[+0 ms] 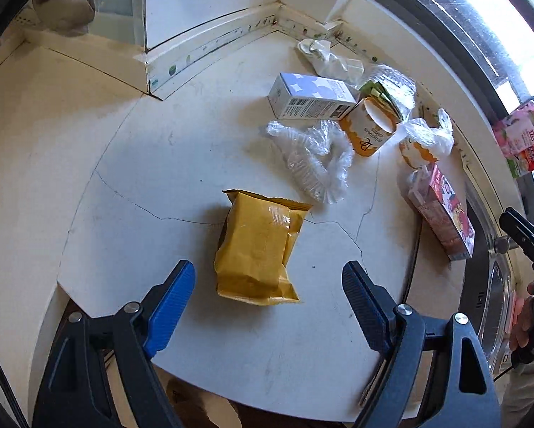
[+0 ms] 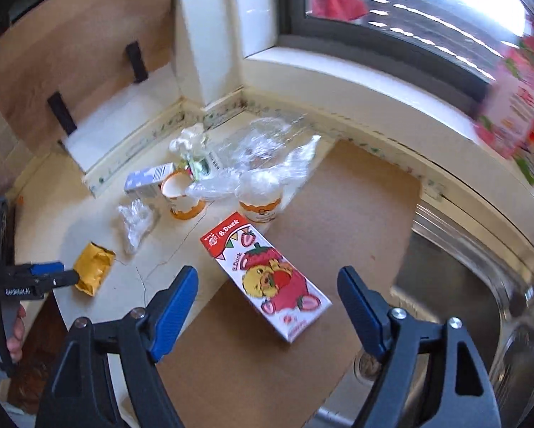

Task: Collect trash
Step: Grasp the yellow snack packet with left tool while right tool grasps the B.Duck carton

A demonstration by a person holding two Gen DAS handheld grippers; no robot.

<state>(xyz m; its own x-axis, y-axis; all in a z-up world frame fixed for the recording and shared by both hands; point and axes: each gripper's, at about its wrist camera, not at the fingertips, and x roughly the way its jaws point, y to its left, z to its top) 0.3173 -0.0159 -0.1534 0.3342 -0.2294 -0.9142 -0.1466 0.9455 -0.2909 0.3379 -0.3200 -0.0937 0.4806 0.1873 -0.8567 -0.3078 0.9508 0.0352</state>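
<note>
A crumpled yellow wrapper (image 1: 258,249) lies on the white counter (image 1: 159,164), and my left gripper (image 1: 268,287) hangs open just above its near end, a blue pad on each side, touching nothing. The red-and-white strawberry carton (image 2: 267,274) lies flat on a brown board (image 2: 338,214). My right gripper (image 2: 267,290) is open over the carton's near half, pads apart from it. Further back sit a white-blue box (image 1: 309,96), an orange paper cup (image 1: 370,128) on its side, a second orange cup (image 2: 261,207) and clear plastic wrappings (image 1: 313,160).
A steel sink (image 2: 463,267) lies right of the brown board. A window sill (image 2: 374,96) carries pink and red cartons (image 1: 520,132). The counter's curved front edge (image 1: 267,396) runs under my left gripper. A hand (image 2: 3,335) holds the left gripper at the far left.
</note>
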